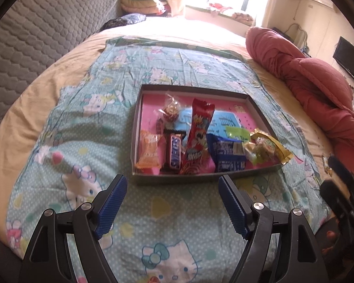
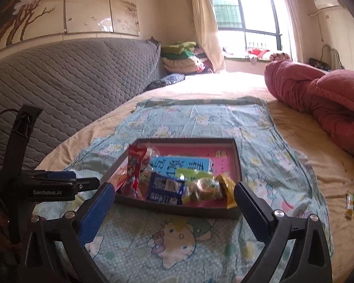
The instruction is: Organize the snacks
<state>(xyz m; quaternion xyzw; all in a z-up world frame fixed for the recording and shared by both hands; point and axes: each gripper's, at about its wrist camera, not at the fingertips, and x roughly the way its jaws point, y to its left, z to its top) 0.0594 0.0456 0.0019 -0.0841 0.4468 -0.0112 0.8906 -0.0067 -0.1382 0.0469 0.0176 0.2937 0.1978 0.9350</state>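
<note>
Your left gripper [image 1: 172, 188] hangs with its blue-padded jaws spread apart and nothing between them, just short of the near wall of the tray [image 1: 177, 178]. Your right gripper [image 2: 174, 194] likewise stands wide apart and empty, its tips flanking the tray's near edge [image 2: 177, 208]. Inside the tray lie, left to right, an orange packet [image 1: 149, 151], a brown chocolate bar [image 1: 174, 152], a tall red packet [image 1: 198, 132], a blue packet [image 1: 226, 153] and a gold-wrapped snack [image 1: 266, 151]. One loose wrapped snack [image 2: 352, 204] rests on the bedsheet [image 2: 318, 165], well apart to the right of the tray.
</note>
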